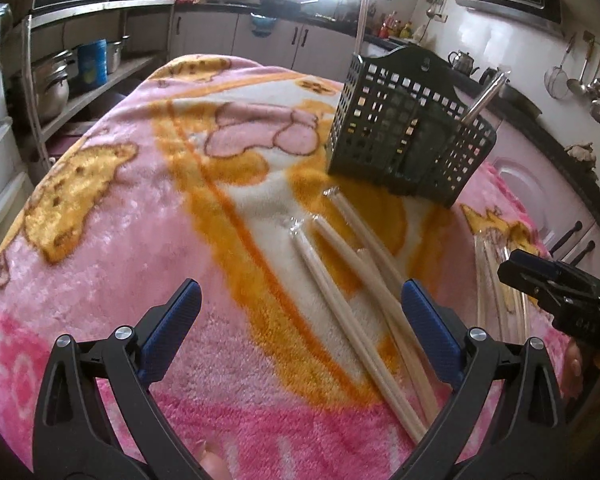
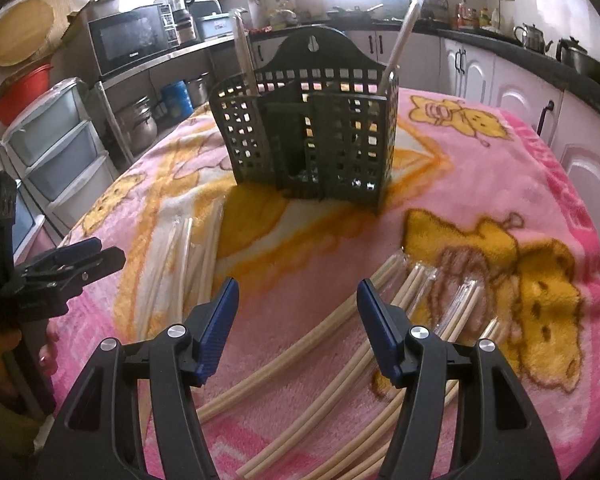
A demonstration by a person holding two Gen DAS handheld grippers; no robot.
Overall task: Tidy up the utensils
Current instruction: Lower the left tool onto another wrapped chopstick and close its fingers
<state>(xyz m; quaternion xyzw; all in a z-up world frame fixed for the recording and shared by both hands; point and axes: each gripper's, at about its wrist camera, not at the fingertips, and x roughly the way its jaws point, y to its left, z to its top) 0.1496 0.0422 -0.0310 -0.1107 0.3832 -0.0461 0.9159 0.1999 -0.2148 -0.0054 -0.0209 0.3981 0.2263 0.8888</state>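
Left hand-held gripper [image 1: 300, 312]: we find it spread, low over chopsticks [image 1: 340, 300].
Right hand-held gripper [image 2: 298, 306]: spread, empty, facing the basket [image 2: 308, 136].

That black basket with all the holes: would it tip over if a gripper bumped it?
Probably. The basket is tall, looks like light perforated plastic, and stands on a soft fleecy blanket. The chopsticks leaning out of its top likely add leverage.
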